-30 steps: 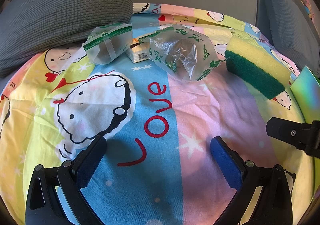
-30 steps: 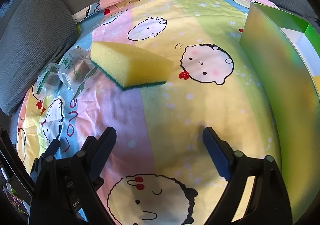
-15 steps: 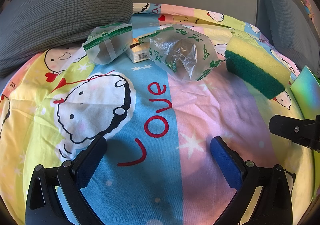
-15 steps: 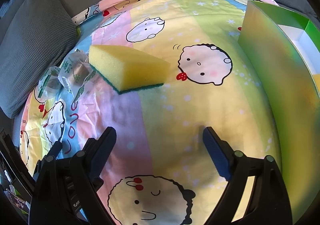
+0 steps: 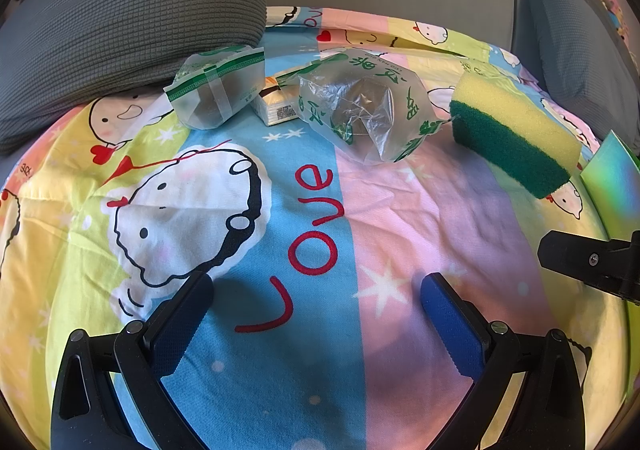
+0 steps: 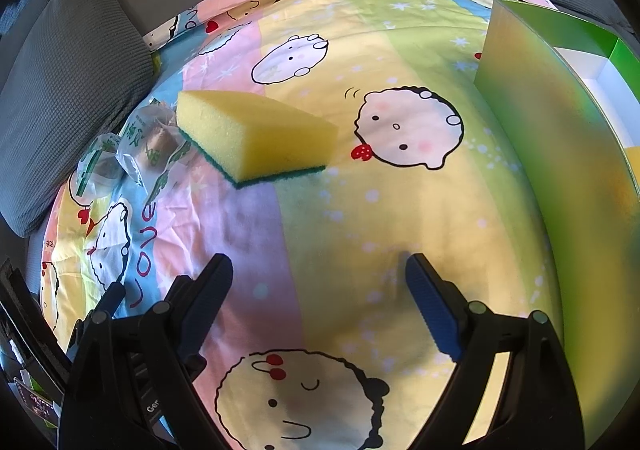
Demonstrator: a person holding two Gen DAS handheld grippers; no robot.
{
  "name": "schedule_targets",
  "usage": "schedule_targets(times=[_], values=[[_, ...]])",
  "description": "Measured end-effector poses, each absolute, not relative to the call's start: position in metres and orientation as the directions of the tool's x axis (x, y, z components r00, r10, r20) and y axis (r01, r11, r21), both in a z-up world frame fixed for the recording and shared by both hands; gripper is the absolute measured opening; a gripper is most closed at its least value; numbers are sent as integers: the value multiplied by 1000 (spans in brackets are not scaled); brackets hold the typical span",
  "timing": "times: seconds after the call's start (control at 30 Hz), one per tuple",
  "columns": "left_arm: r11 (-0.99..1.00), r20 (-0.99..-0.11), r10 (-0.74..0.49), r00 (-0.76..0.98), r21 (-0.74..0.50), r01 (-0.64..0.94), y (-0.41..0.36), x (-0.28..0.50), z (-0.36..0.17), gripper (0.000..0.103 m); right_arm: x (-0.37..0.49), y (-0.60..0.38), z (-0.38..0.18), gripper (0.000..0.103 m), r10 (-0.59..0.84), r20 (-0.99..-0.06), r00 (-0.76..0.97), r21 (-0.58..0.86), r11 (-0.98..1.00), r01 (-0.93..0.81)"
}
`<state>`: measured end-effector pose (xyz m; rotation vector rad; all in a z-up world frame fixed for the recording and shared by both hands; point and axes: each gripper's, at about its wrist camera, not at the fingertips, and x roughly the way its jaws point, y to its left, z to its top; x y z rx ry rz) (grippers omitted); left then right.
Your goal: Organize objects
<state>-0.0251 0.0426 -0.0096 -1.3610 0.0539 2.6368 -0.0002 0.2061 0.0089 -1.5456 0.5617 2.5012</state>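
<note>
Both the left claw [image 5: 316, 298] and right claw [image 6: 318, 276] gape empty above the bedspread [image 5: 420, 217]; the sponge [image 6: 256, 135] lies beside the green box [image 6: 552, 137].

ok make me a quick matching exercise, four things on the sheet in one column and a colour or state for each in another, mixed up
Things:
1. sponge
2. open box
3. cushion
4. right gripper

Colour or state:
A. grey
B. open, nothing between the fingers
C. yellow over a dark green layer
D. shiny green outside, white inside

Pairs: 1-C, 2-D, 3-A, 4-B
</note>
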Motion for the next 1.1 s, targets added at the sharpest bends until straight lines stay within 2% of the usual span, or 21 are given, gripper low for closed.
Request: schedule_targets(times=[1.1], values=[[-984, -812, 137, -568, -47, -170, 43, -26, -10, 103, -3, 201, 6, 91, -35, -897, -441, 184, -936, -299]])
